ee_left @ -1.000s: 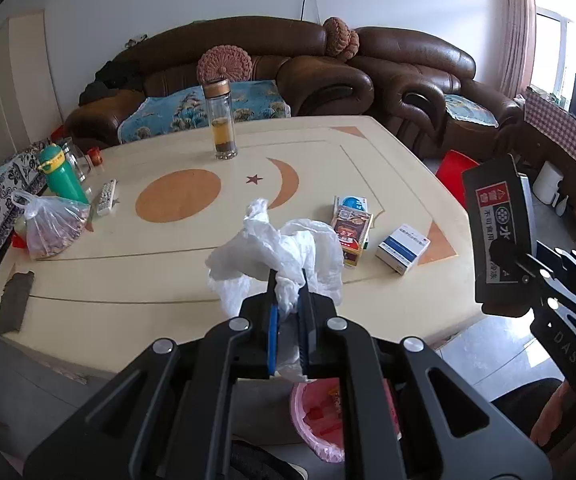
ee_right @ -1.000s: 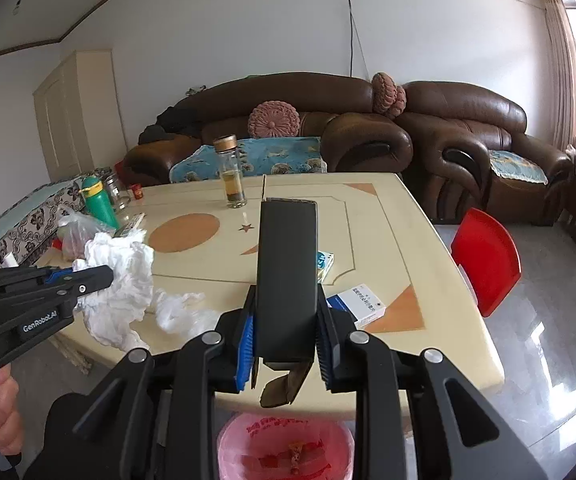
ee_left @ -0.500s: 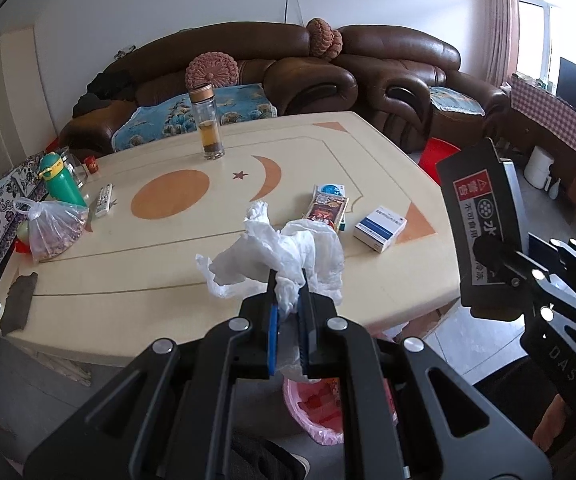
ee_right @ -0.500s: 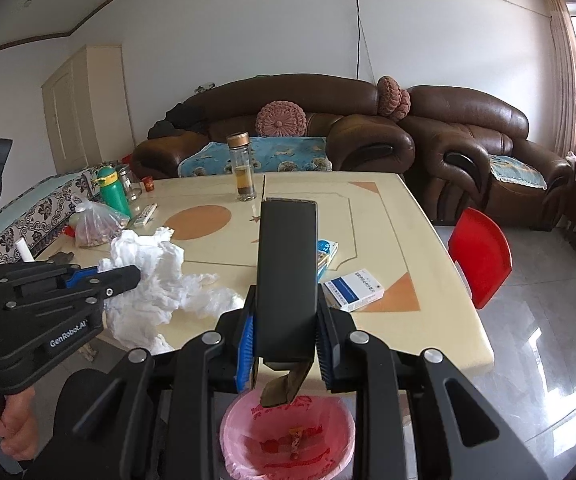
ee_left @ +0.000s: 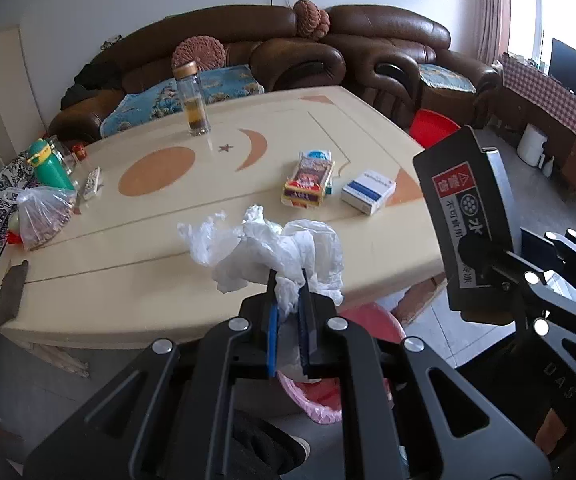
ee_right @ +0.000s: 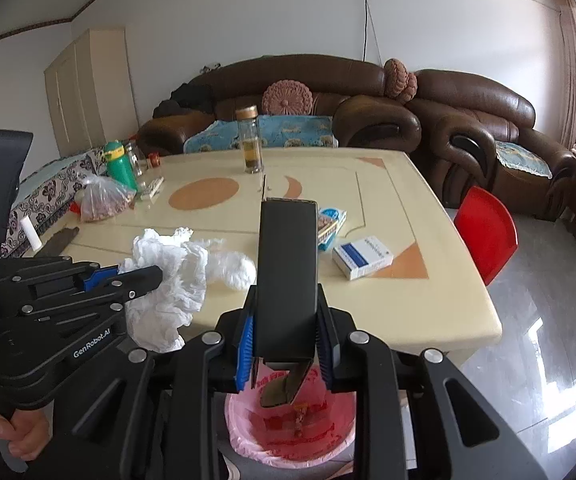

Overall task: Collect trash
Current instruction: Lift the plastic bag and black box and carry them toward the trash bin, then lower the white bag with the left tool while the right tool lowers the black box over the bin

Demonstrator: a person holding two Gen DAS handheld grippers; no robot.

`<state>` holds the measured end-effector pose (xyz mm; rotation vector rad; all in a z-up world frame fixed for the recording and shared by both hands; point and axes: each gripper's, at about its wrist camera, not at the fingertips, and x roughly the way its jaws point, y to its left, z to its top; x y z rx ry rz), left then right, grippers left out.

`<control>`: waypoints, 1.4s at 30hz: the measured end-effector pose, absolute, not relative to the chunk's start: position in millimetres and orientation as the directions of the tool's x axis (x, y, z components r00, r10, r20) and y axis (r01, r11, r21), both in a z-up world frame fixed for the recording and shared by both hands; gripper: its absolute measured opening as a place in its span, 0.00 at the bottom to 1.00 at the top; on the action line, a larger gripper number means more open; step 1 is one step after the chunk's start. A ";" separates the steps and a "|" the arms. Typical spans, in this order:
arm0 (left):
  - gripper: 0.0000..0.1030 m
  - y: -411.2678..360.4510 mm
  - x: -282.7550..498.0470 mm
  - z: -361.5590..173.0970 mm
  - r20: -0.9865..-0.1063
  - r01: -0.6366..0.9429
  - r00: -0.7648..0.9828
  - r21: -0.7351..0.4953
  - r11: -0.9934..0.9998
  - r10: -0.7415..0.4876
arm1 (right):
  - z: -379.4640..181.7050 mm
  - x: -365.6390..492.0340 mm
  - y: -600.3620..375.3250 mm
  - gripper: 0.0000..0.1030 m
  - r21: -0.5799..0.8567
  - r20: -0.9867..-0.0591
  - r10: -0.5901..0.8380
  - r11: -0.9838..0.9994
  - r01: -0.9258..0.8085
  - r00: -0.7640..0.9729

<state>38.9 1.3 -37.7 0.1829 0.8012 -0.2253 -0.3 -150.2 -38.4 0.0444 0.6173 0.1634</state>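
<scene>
Over the pink-lined round trash bin [ee_right: 289, 432], both loads hang ready. Left gripper [ee_left: 288, 296], jaws pinched on the crumpled white plastic bag [ee_left: 284, 248], sits toward the bin's left rim; right gripper [ee_right: 286, 344] clamps the tall black carton [ee_right: 286, 272] upright, dead centre above the opening, with the cream table [ee_right: 427, 300] edge just beyond.

bin [ee_right: 288, 432] below table [ee_right: 407, 240] edge — front

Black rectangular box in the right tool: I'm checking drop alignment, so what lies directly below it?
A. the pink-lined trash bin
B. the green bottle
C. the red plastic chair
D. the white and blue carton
A: in the right wrist view the black rectangular box, clamped in the right tool, hangs above the pink-lined trash bin.
</scene>
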 end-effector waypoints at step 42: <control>0.09 -10.6 61.9 -196.9 -0.929 0.319 0.342 -0.026 0.947 -0.140 | -202.4 29.4 -157.0 0.25 0.171 -0.837 0.202 0.979 -0.107 0.508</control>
